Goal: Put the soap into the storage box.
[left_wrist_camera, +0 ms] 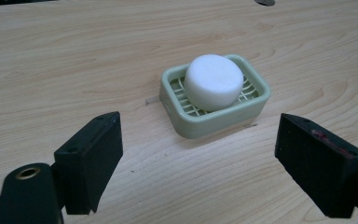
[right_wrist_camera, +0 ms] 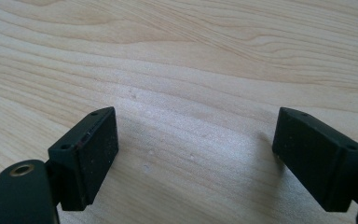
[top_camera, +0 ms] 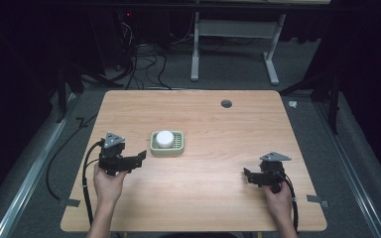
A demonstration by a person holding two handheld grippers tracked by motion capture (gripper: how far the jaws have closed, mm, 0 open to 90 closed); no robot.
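White soap bar (left_wrist_camera: 213, 82), just one, in one green soap dish (left_wrist_camera: 200, 120); our left gripper (left_wrist_camera: 199, 156) gapes at its 7 o'clock, right gripper (right_wrist_camera: 196, 154) spread wide over open wooden table (top_camera: 213, 183).

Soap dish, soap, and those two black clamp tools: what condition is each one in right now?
Soap dish: flat on the table, upright, holding the soap.
Soap: round white bar, lying on the dish's slats.
Left gripper: open, empty, just short of the dish and aimed at it.
Right gripper: open, empty, low over bare wood, apart from the dish.
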